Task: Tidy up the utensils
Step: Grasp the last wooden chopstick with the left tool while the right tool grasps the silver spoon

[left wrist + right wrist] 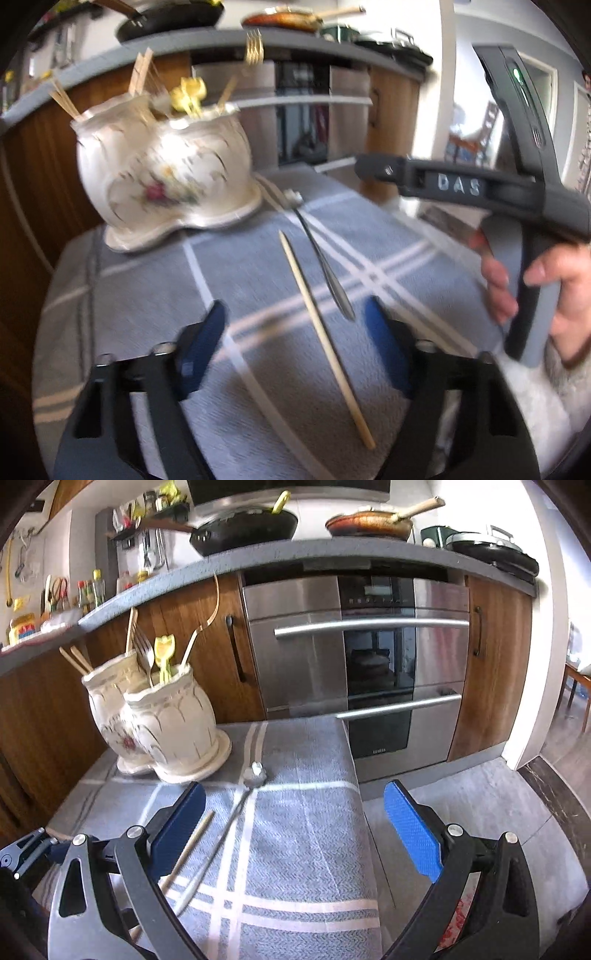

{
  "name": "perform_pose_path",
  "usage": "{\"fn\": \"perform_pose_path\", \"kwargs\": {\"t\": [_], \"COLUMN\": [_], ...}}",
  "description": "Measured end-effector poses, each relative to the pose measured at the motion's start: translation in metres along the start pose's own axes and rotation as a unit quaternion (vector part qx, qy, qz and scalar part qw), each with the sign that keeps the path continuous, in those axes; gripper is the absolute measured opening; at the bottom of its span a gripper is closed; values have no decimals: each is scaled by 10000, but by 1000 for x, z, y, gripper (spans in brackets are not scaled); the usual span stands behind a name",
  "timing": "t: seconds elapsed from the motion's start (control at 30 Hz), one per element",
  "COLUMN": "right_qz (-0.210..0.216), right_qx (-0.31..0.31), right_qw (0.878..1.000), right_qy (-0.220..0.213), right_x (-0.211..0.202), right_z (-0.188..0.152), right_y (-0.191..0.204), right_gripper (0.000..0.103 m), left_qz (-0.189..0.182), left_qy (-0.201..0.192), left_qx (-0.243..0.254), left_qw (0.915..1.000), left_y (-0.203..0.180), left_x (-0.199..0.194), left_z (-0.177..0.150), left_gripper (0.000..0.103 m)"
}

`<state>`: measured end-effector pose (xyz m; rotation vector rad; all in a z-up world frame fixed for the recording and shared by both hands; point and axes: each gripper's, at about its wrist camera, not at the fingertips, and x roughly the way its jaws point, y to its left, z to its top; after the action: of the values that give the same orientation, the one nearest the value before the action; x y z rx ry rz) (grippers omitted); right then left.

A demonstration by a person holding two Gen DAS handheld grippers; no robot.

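Chopstick (327,338) lies on the cloth (258,266) beside a spoon (325,266), between my left gripper's (295,328) spread jaws, untouched. Right gripper (295,827) hangs spread, empty. Next: pinch it, carry it to the holder (166,173).

Utensil holder (159,723): glazed cream ceramic, glossy, ribbed, floral print. Chopstick (325,339): pale matt wood, smooth. Spoon (236,805): polished metal, shiny. Tablecloth (295,849): grey woven cloth, herringbone texture, white stripes. Left tongs (295,354), right tongs (295,834): matt black plastic, blue textured pads. Oven (354,657): brushed steel, dark glass.
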<state>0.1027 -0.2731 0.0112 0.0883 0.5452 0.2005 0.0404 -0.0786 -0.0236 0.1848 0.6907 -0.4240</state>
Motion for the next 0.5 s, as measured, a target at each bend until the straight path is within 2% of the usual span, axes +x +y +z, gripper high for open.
{"fn": "perform_pose_path", "kwargs": {"t": [0.13,0.2,0.27,0.33,0.4,0.5], "right_qz": [181,377,493,557,602,672], "right_qx": [170,300,310,174,31,-190], "right_qw": [9992,9976,9962,9950,9939,9910], "right_qy": [305,501,654,806,925,1139], "right_x": [10,15,20,25,29,38], "right_z": [-1,-1,-1,-3,-4,-5], "right_y": [-5,-4,0,9,18,33], "right_gripper": [82,70,60,51,42,39], "left_qz": [-77,-51,-28,-41,-12,-19], "left_qy": [262,306,322,345,383,429], "left_qx": [9,45,142,224,282,171], "left_qw": [9996,9995,9994,9991,9989,9989], "left_y": [1,2,0,1,6,20], "left_x": [10,13,14,13,12,10], "left_z": [-5,-6,-4,-3,-3,-2], "left_gripper": [49,43,32,13,6,5]}}
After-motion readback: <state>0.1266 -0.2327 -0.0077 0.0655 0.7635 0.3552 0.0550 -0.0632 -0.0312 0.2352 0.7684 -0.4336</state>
